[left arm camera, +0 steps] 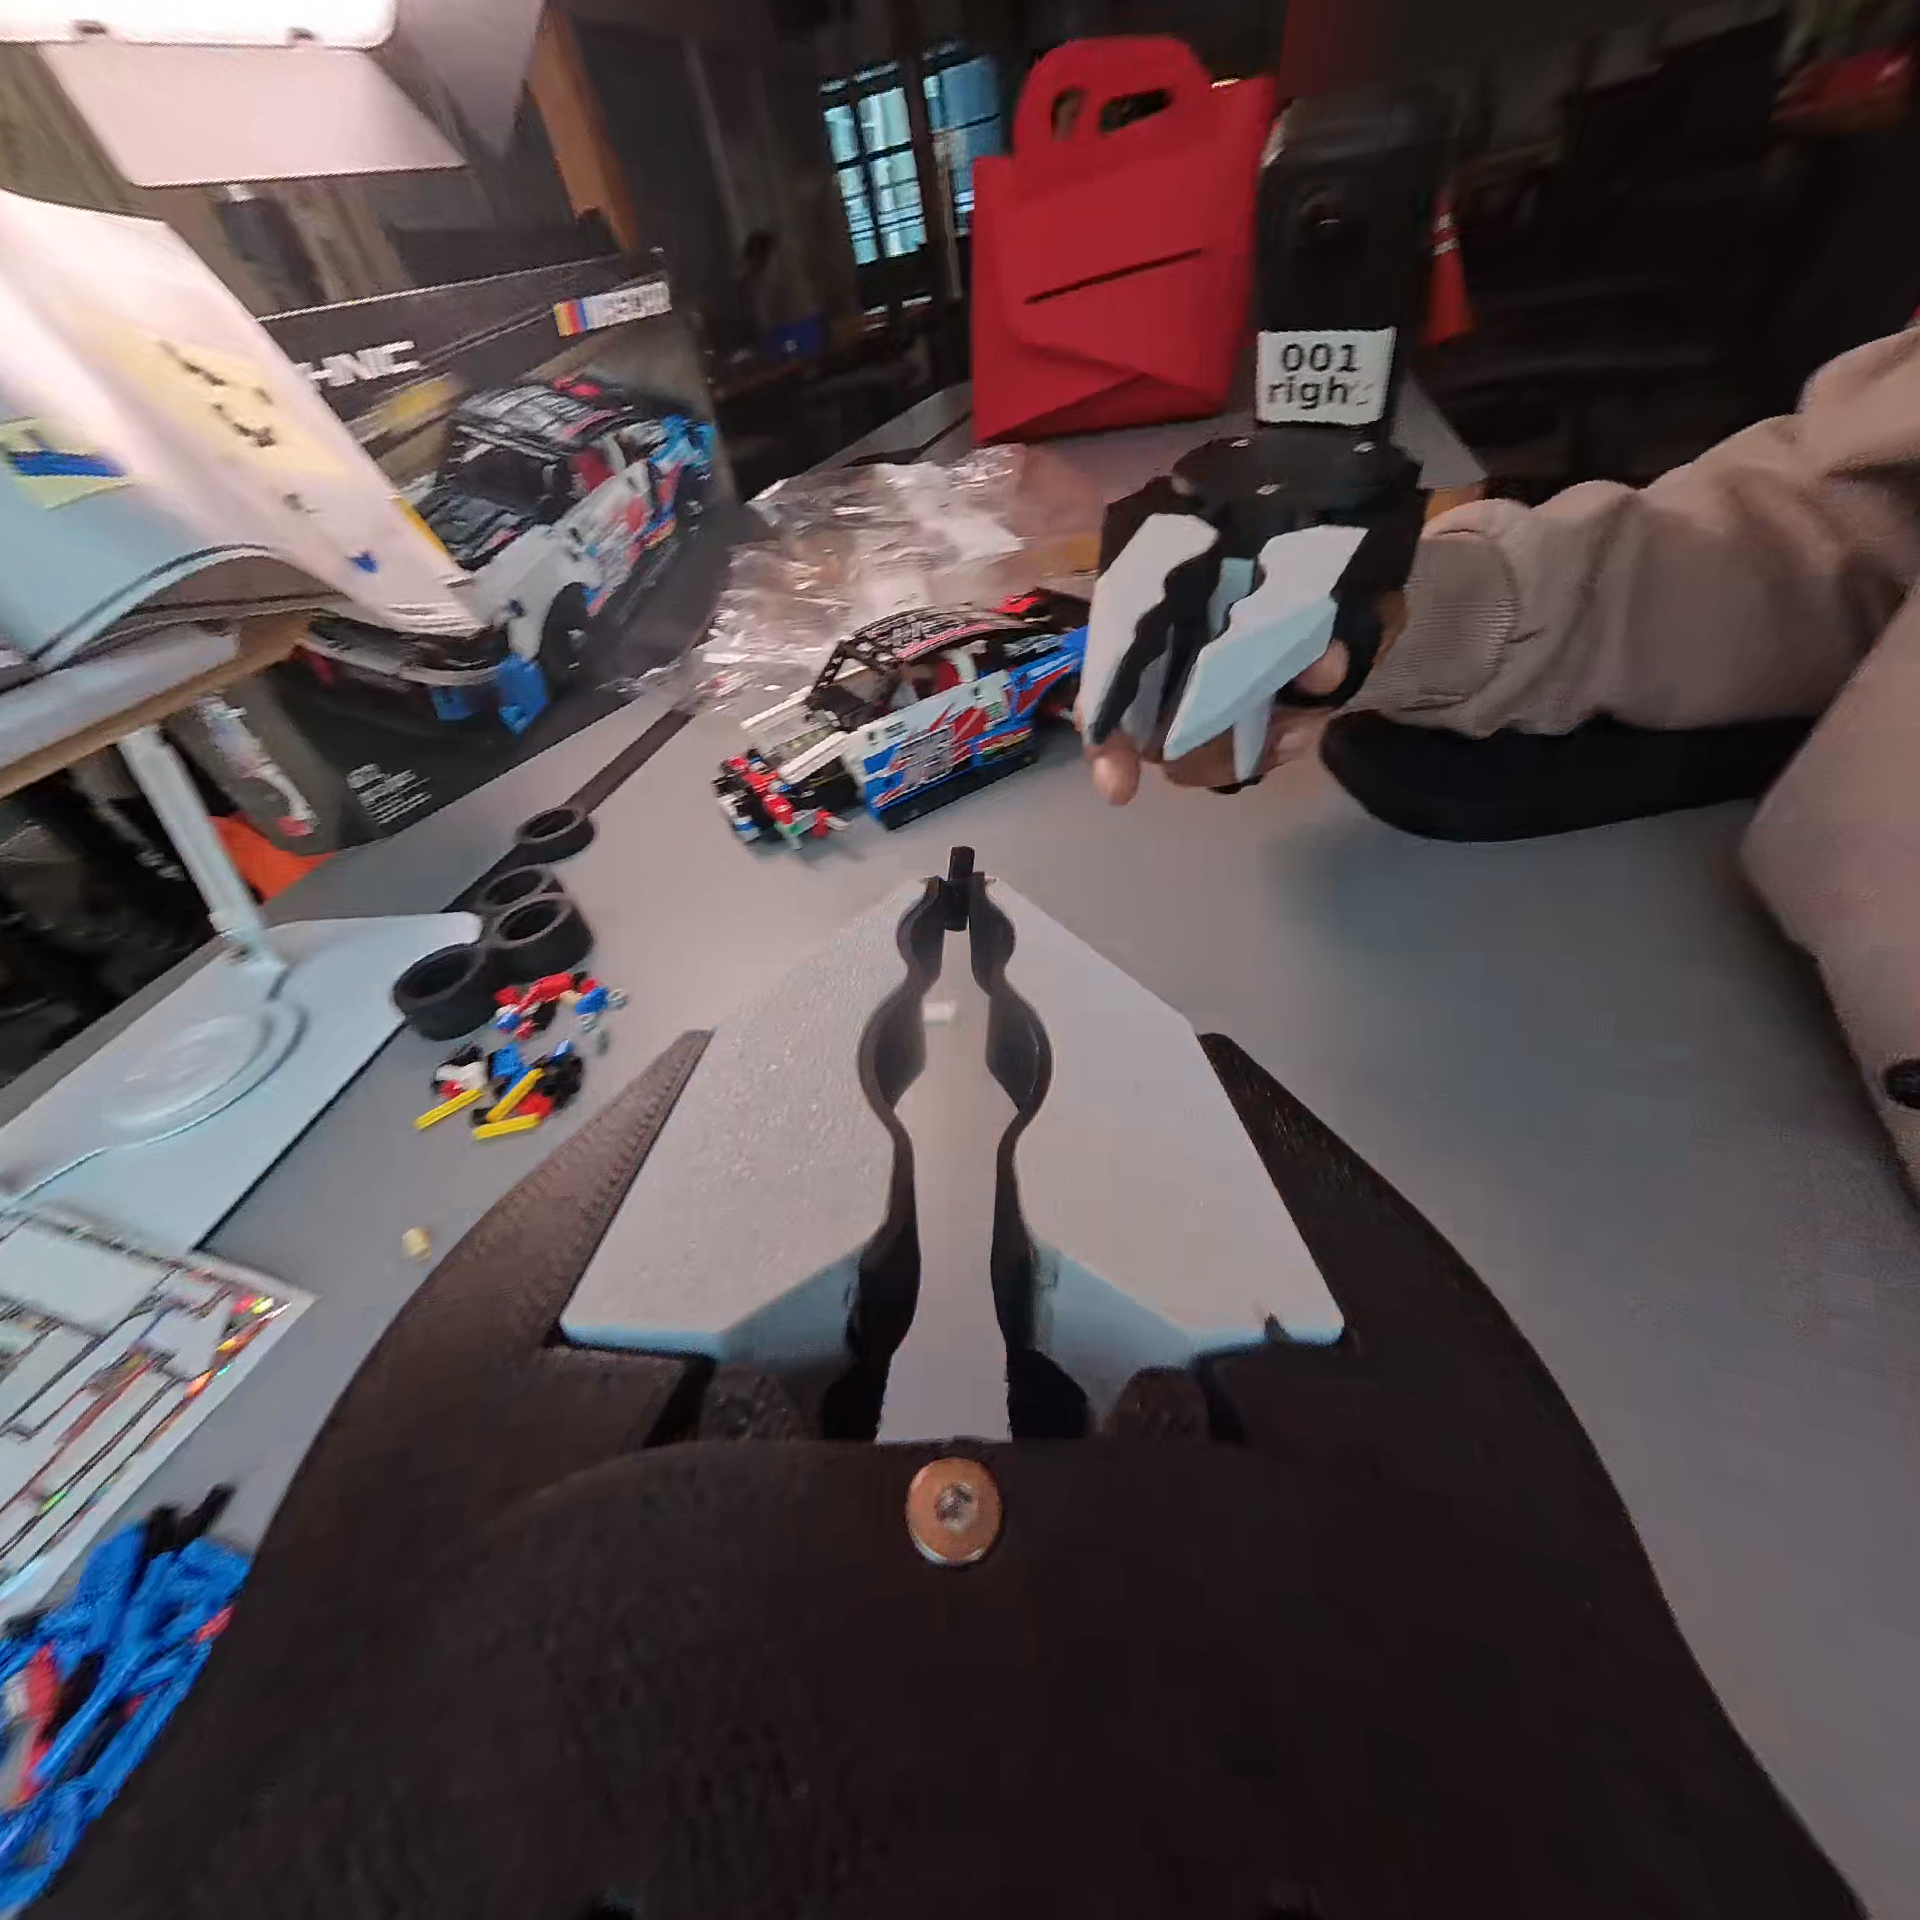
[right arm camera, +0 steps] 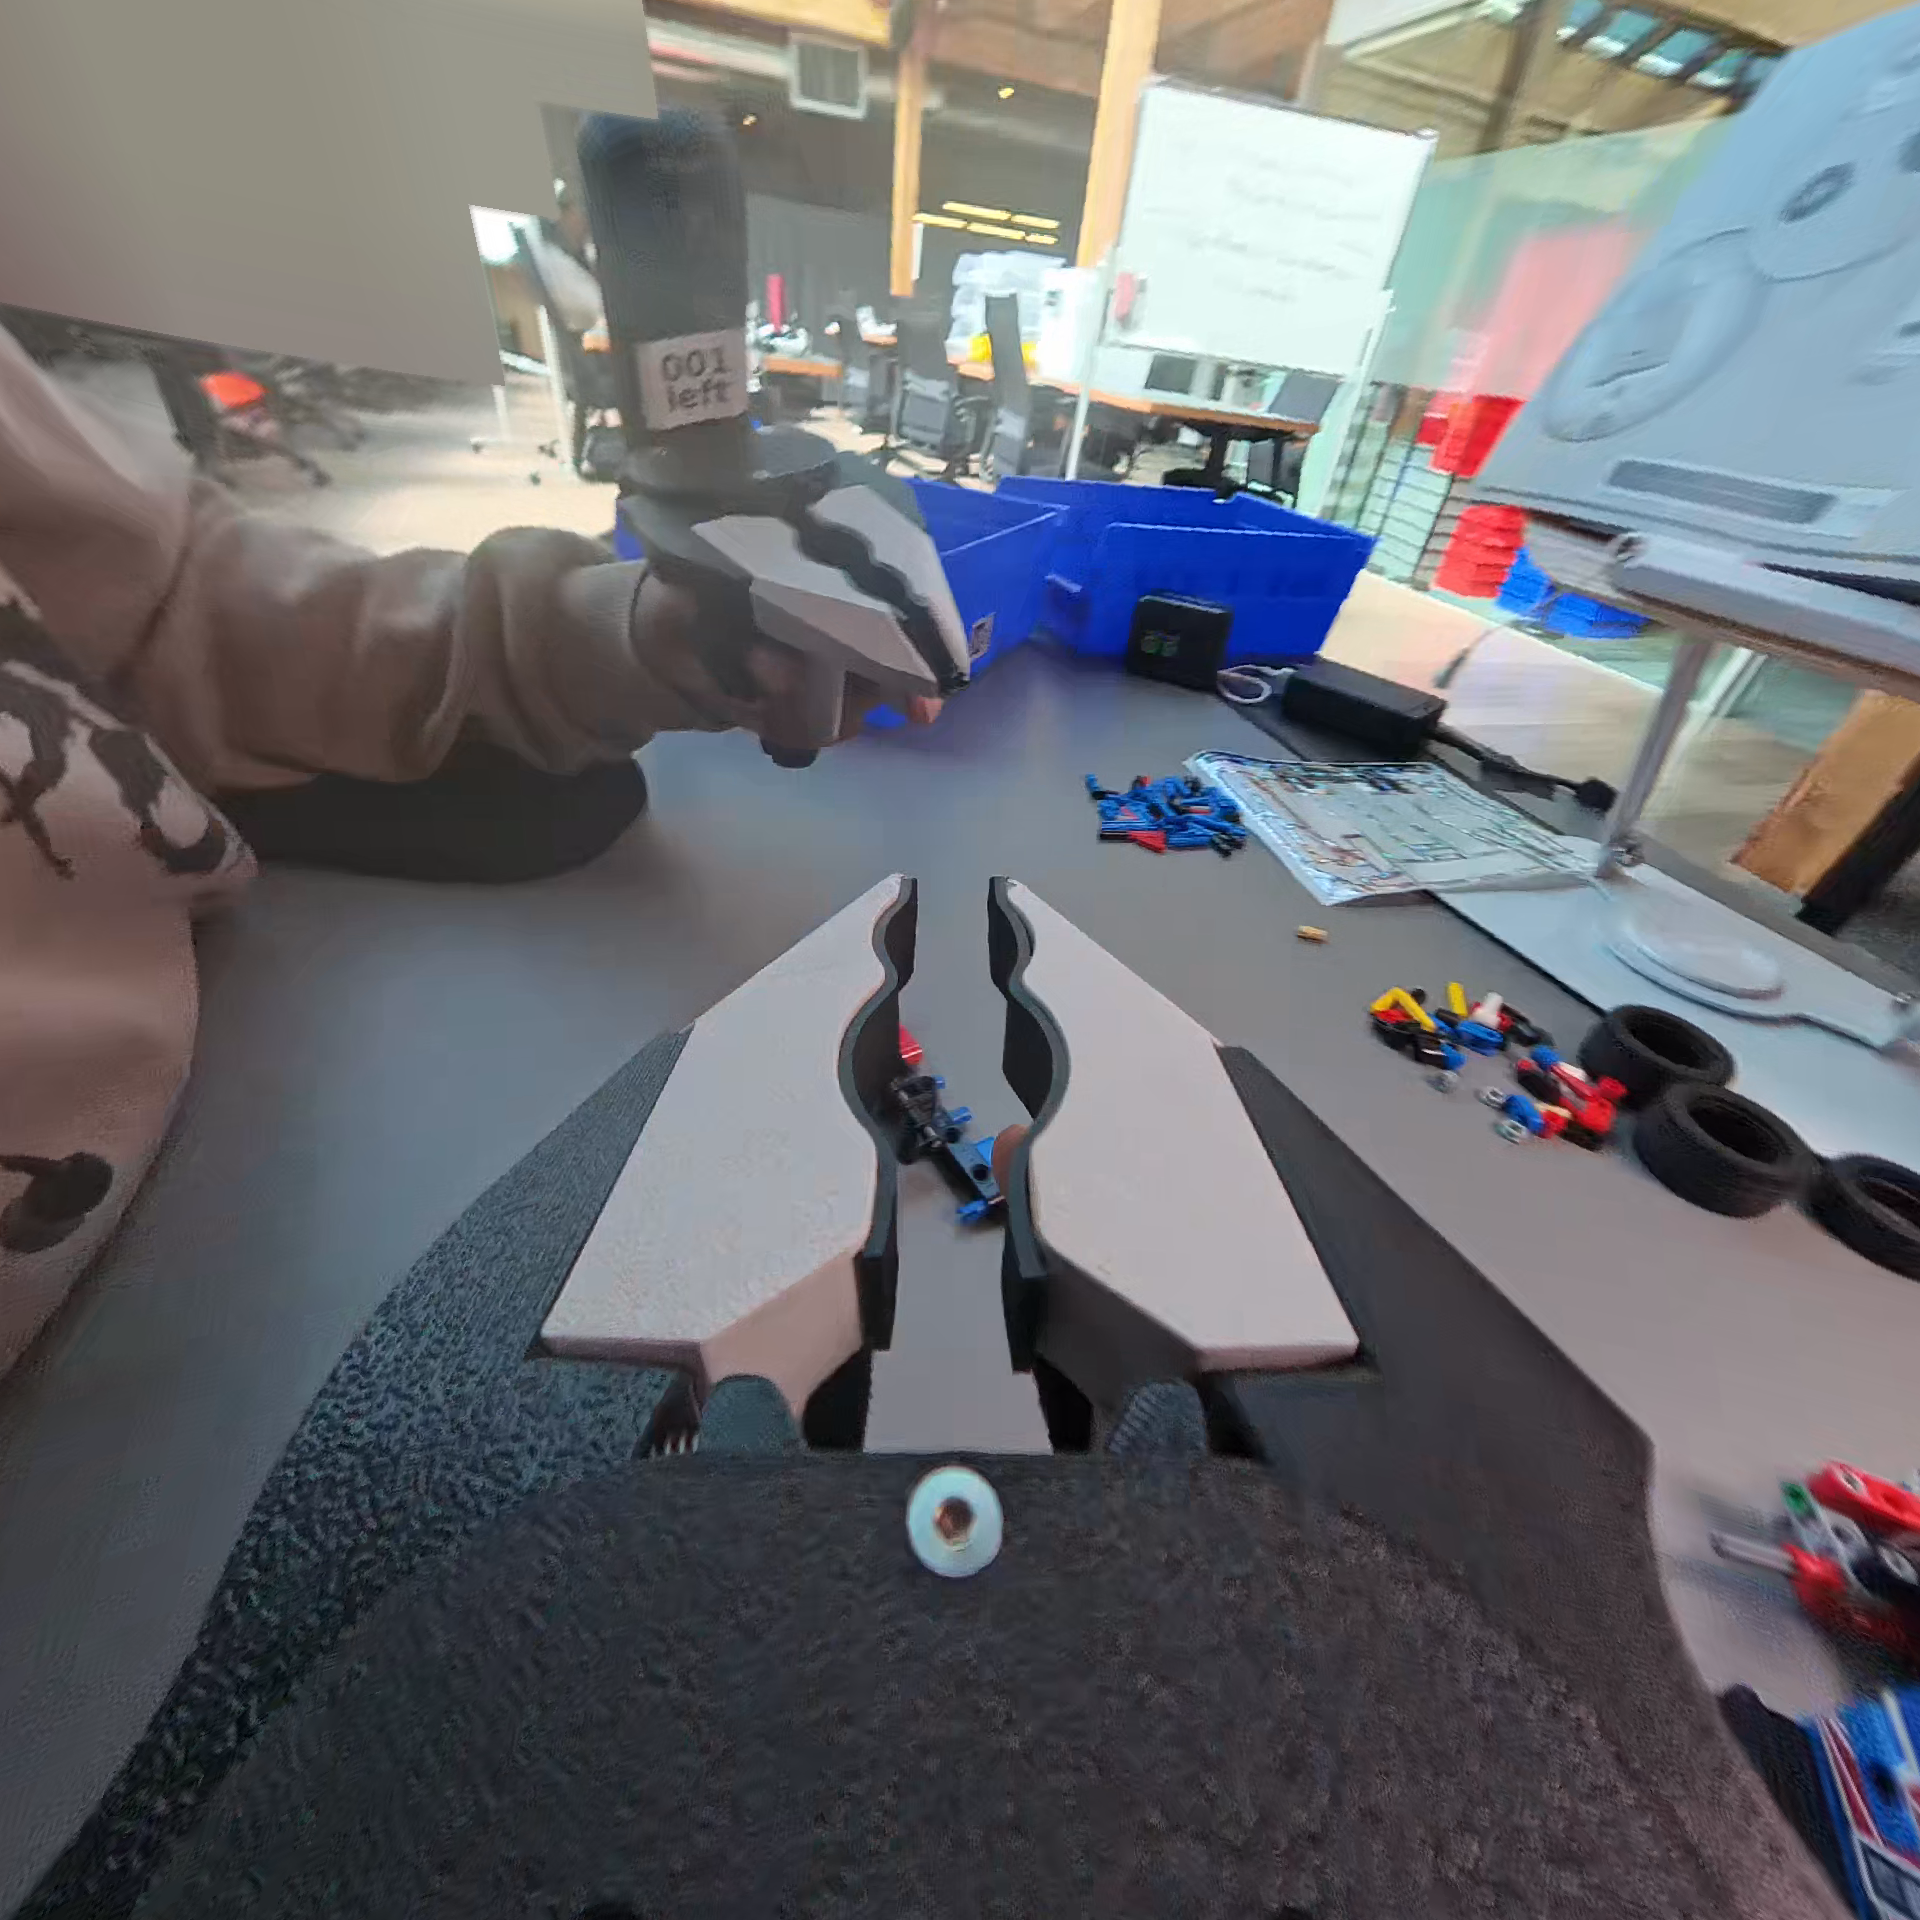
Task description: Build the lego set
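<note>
Between the left claw's clamped tips, a black pin points forward; right claw gapes.

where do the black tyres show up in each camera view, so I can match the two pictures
Left wrist view: the black tyres lie left of centre on the grey table, behind the loose bricks.
Right wrist view: the black tyres lie at the right edge, just past the loose bricks.
Shared landmark: the white stand base beside the tyres.
</note>
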{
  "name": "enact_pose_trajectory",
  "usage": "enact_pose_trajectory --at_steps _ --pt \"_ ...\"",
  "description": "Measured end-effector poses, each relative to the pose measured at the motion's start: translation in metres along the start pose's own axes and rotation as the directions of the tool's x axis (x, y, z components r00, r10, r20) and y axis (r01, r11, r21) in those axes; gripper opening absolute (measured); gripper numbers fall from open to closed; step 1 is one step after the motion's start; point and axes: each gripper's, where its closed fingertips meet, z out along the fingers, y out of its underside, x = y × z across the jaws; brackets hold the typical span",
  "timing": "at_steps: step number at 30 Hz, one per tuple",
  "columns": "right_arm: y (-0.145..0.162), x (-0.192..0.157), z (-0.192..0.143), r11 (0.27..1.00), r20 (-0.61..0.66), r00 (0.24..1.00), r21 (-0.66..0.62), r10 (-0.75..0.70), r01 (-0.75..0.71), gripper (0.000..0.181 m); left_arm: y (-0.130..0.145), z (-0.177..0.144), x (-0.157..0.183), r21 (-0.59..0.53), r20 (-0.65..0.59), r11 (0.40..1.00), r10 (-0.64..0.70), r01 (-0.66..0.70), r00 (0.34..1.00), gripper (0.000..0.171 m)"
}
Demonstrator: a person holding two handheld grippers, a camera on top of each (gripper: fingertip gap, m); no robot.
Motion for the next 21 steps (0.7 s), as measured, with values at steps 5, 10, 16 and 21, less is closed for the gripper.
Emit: enact_pose_trajectory --at_steps 5,10,16,21 --pt "0.006 -0.035 0.029 0.993 0.088 0.990 -0.042 -0.107 0.111 0.022 0.003 0.018 0.047 -0.008 -0.189 1.000 -0.018 0.017 0.982 0.002" --pt "0.007 -0.050 0.032 0.992 0.140 0.983 -0.040 -0.116 0.122 0.012 0.013 0.023 0.067 -0.059 -0.254 0.998 -0.005 -0.011 0.967 0.002" --pt "0.011 -0.055 0.031 0.989 0.170 0.978 -0.061 -0.121 0.133 0.003 0.015 0.023 0.071 -0.077 -0.277 0.997 -0.015 -0.007 0.961 0.002" --pt "0.014 -0.056 0.030 0.984 0.176 0.973 -0.074 -0.146 0.161 0.003 0.018 0.023 0.074 -0.085 -0.302 0.996 -0.043 0.018 0.952 0.002"
